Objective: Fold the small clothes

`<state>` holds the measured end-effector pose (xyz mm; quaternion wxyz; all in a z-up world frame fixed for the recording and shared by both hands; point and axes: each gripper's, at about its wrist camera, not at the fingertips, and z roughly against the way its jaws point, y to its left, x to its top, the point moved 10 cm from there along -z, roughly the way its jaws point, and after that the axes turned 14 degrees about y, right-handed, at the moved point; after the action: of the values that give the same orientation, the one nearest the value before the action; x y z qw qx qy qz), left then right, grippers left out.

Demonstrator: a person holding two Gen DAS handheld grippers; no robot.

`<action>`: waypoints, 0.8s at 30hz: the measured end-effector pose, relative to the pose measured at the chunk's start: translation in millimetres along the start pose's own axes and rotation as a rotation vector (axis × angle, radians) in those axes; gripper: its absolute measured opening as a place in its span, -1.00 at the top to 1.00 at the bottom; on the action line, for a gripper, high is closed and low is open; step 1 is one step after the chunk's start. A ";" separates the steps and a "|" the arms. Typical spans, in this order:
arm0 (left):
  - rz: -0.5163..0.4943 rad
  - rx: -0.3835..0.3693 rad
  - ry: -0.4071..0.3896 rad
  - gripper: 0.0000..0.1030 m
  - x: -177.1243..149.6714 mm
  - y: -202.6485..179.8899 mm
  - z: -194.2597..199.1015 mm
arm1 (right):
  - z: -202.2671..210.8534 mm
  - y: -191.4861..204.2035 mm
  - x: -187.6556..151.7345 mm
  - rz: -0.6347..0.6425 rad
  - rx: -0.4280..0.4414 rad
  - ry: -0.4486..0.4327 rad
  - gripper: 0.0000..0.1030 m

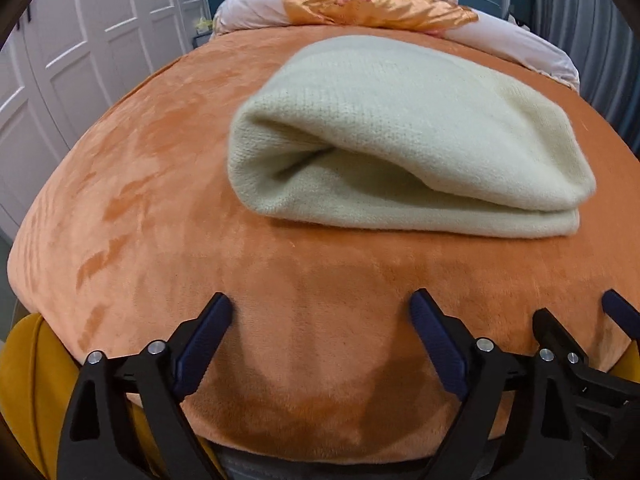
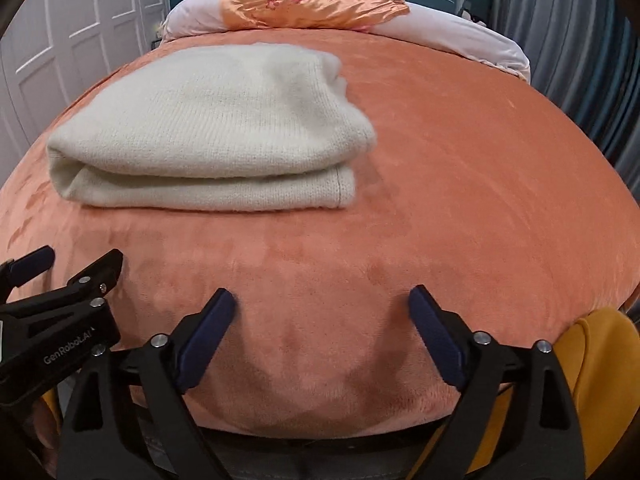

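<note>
A cream knitted garment [image 1: 400, 140] lies folded in a thick bundle on the orange plush bed cover [image 1: 160, 200]. In the right wrist view the same garment [image 2: 208, 136] lies to the left. My left gripper [image 1: 322, 316] is open and empty, above the bed's near edge, short of the garment. My right gripper [image 2: 322, 312] is open and empty, at the near edge, to the right of the garment. The right gripper also shows at the right edge of the left wrist view [image 1: 580, 320], and the left gripper at the left edge of the right wrist view [image 2: 76, 264].
A pink pillow with an orange satin floral cloth [image 1: 376, 4] lies at the bed's head. White wardrobe doors [image 1: 80, 40] stand to the left. Grey curtains [image 2: 580, 40] hang on the right. Mustard yellow fabric [image 2: 600, 360] shows below the bed's near edge.
</note>
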<state>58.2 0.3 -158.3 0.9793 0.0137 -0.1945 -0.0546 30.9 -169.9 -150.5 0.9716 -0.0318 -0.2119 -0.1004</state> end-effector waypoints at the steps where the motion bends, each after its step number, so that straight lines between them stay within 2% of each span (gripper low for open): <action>1: 0.004 0.006 -0.008 -0.81 0.6 0.8 -1.1 | -1.8 -1.2 -0.2 -0.011 0.012 -0.004 -0.81; 8: 0.048 0.002 -0.065 -0.83 4.8 2.4 -3.0 | -5.3 -1.1 0.1 -0.020 0.025 -0.021 -0.91; 9: 0.061 0.018 -0.065 -0.90 5.6 5.3 -4.5 | -5.5 -2.7 0.5 -0.021 0.029 -0.021 -0.91; 24: 0.072 0.006 -0.075 -0.90 4.2 3.1 -4.2 | -5.1 0.7 -1.1 -0.013 0.020 -0.020 -0.91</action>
<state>64.0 2.9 -160.4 0.9726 0.0078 -0.2314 -0.0193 32.2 -169.5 -155.6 0.9690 -0.0215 -0.2229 -0.1043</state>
